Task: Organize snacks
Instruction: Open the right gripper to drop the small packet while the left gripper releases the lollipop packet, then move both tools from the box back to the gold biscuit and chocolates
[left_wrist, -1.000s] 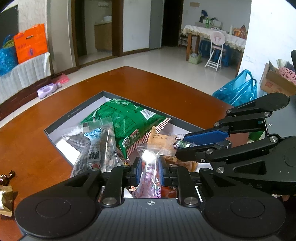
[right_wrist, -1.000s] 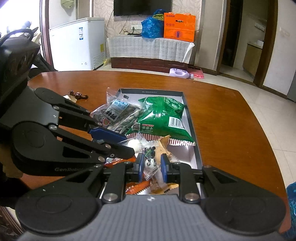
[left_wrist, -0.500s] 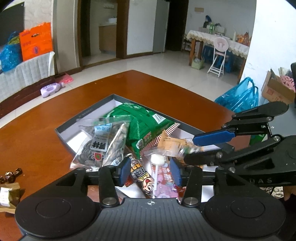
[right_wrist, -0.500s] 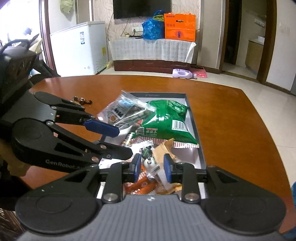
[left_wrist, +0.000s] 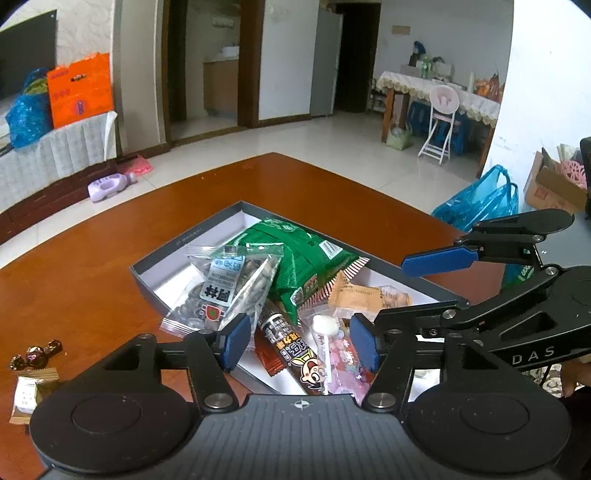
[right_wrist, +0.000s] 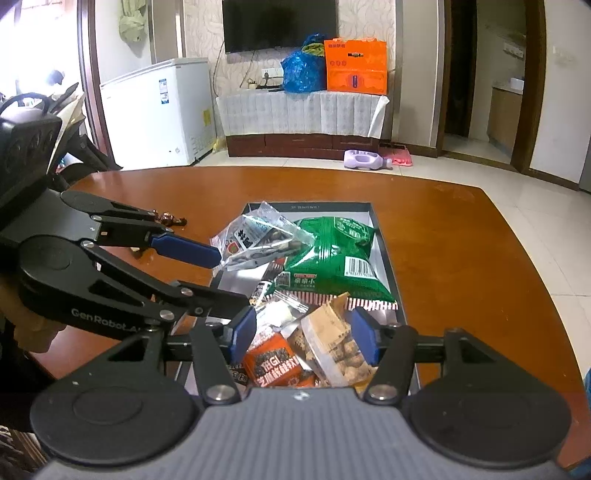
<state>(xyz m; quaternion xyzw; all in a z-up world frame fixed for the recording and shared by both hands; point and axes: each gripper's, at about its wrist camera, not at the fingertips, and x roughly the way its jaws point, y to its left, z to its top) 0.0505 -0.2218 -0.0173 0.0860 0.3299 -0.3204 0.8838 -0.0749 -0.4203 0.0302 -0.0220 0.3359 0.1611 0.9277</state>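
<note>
The snacks lie in a shallow grey box (left_wrist: 173, 242) near the middle of the brown wooden tabletop (left_wrist: 92, 280). A green bag (left_wrist: 295, 254) and a clear bag of seeds (left_wrist: 225, 291) fill the far part of the box. A brown sausage stick (left_wrist: 291, 350) and a pink lollipop packet (left_wrist: 340, 354) lie at its near end, beside an orange pack (right_wrist: 275, 363) and a clear pack of nuts (right_wrist: 338, 350). A few wrapped candies (left_wrist: 35, 356) are on the tabletop outside the box, toward its left edge.

The left gripper (left_wrist: 299, 341) hangs above the near end of the box with its jaws spread wide and nothing between them. The right gripper (right_wrist: 303, 330) is spread as well, empty, over the same end.

Around the table there is a tiled floor, a white freezer (right_wrist: 162, 114), an orange bag (right_wrist: 356, 68) on a covered cabinet, and a white folding chair (left_wrist: 441, 122).

One second ago both grippers were pressed on small packets: the left on the lollipop packet, the right on a little wrapped candy. Now both have released them, and the packets lie in the box.
</note>
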